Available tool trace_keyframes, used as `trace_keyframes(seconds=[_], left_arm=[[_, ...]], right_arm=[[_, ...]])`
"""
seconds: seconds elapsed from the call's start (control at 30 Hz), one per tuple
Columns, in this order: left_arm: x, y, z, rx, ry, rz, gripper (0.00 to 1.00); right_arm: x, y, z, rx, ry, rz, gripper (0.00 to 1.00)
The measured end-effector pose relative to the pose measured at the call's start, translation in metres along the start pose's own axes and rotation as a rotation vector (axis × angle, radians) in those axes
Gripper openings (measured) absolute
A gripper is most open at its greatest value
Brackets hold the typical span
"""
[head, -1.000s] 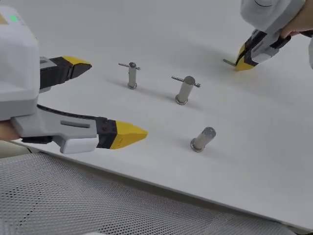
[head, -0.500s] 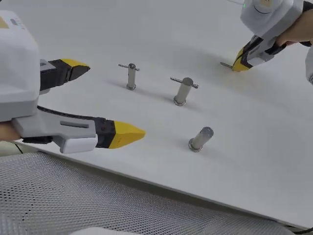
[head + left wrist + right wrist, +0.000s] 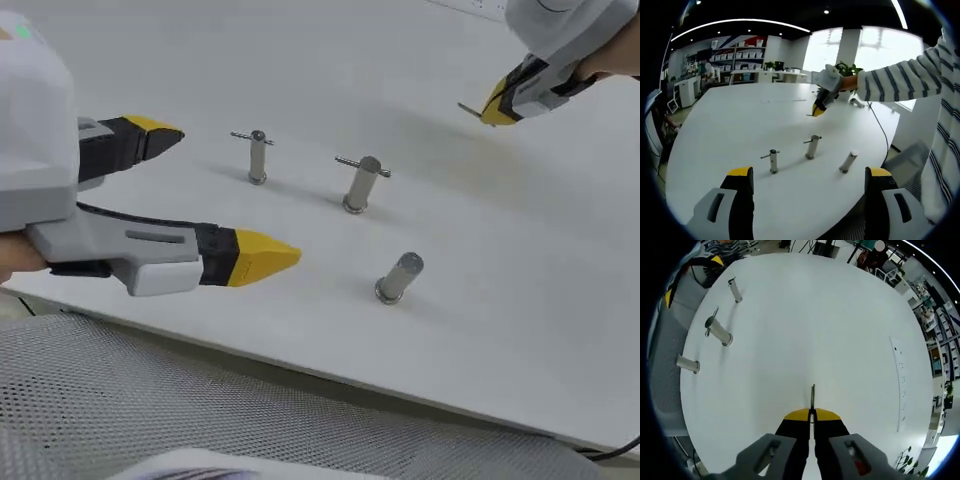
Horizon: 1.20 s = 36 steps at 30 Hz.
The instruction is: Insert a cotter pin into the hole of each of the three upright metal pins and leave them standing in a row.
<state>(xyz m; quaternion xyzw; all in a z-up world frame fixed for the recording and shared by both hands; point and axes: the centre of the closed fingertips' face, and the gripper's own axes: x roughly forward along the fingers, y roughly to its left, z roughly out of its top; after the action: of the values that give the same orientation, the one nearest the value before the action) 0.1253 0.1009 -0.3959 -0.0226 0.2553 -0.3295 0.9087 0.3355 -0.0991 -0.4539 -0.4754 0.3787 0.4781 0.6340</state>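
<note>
We're seeing the right hand-held gripper (image 3: 497, 108) riding a bit higher over the far right of the table (image 3: 520, 320) than 1 s ago, when its tips were down at the surface. Its jaws are clenching the last cotter pin (image 3: 813, 396), which is poking straight out ahead, so pickup looks done and the carry is starting. The far pin (image 3: 258, 158) and middle pin (image 3: 358, 185) are each carrying a fitted cotter (image 3: 345, 162) thru the head. The near pin (image 3: 400, 277) is standing bare, well apart from the right gripper, w/ open table between. The left hand-held gripper (image 3: 240, 195) is hovering released, jaws wide, left of the row, touching nothing. A grey mesh surface (image 3: 200, 410) is lying below the table edge, out of the way. Likely snag: the middle pin's cotter is sticking out near the approach line.
</note>
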Motion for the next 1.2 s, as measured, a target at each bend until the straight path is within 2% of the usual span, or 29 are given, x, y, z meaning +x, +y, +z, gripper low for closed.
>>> trace_keyframes(seconds=[0.03, 0.1, 0.2, 0.33, 0.37, 0.43, 0.63, 0.8, 0.83, 1.0, 1.2], left_arm=[[0.0, 0.0, 0.001, -0.001, -0.005, 0.0, 0.91], [0.002, 0.001, 0.003, -0.002, -0.008, 0.002, 0.9], [0.005, 0.002, 0.004, -0.004, -0.001, 0.0, 0.9], [0.007, 0.003, 0.007, 0.001, -0.006, -0.003, 0.89], [0.008, 0.003, 0.008, 0.001, -0.01, -0.004, 0.88], [0.009, 0.002, 0.012, -0.001, -0.016, -0.009, 0.86], [0.012, 0.0, 0.022, 0.008, -0.02, -0.031, 0.81], [0.017, -0.002, 0.028, -0.012, -0.033, -0.049, 0.78], [0.019, -0.004, 0.029, -0.021, -0.032, -0.063, 0.76], [0.029, -0.009, 0.036, -0.031, -0.034, -0.088, 0.72], [0.044, -0.015, 0.047, -0.047, -0.041, -0.117, 0.65]], right_arm=[[0.0, -0.006, 0.001, -0.001, -0.015, -0.01, 0.0], [-0.008, -0.009, 0.007, -0.015, -0.047, -0.031, 0.0], [-0.017, -0.008, 0.016, -0.043, -0.092, -0.064, 0.0], [-0.036, 0.0, 0.028, -0.09, -0.146, -0.108, 0.0], [-0.045, 0.011, 0.031, -0.09, -0.157, -0.115, 0.0], [-0.054, 0.015, 0.037, -0.097, -0.186, -0.134, 0.0], [-0.067, 0.025, 0.041, -0.11, -0.233, -0.193, 0.0], [-0.076, 0.031, 0.042, -0.131, -0.266, -0.236, 0.0], [-0.081, 0.041, 0.045, -0.138, -0.275, -0.248, 0.0], [-0.091, 0.051, 0.049, -0.144, -0.312, -0.285, 0.0], [-0.095, 0.063, 0.051, -0.18, -0.317, -0.336, 0.0]])
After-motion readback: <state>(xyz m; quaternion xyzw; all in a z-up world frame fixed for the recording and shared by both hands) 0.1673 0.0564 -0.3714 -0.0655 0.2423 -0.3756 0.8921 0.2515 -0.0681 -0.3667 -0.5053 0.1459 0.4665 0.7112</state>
